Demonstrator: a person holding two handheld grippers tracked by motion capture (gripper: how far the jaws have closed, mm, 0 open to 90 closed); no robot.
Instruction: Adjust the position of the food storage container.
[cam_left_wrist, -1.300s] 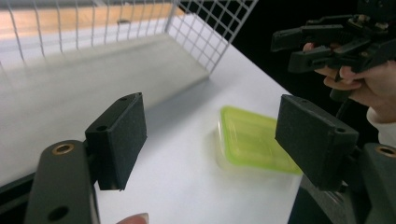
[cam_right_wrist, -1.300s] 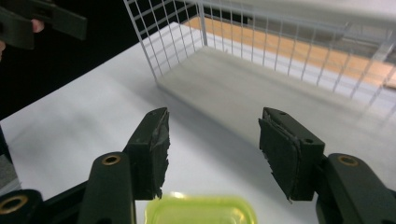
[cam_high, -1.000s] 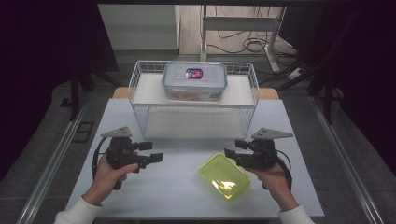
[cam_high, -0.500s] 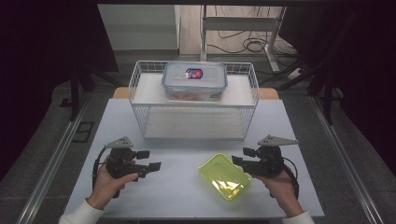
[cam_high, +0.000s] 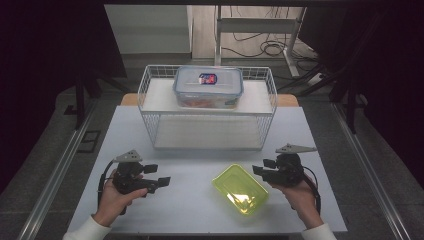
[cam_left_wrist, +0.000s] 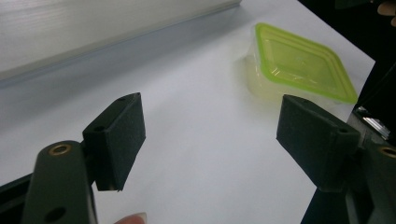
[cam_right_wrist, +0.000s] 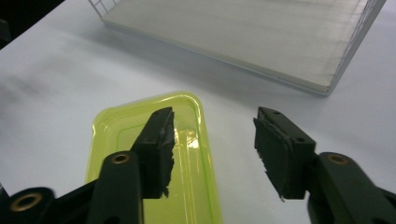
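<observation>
From my seat, the label on the clear lidded box atop the wire rack at the far side is only a red and blue patch; I cannot read any writing on it, and what lies inside is a blurred orange-red smear. In the left tool's own view the green container's right corner is cut off by the worktop's edge and a dark shape. In the right tool's view its near end runs off the bottom of the picture, and one black jaw covers part of the lid.

The green container is a low, rounded rectangle of translucent lime plastic with a glossy lid that catches glare, and it carries no print I can see. It lies askew on the white worktop, near the front and right of centre.

My left tool hovers to the left, spread wide over bare worktop, well apart from the container. My right tool sits just beside the container's right edge; its jaws have just been closing, but stand apart, pinching nothing.
</observation>
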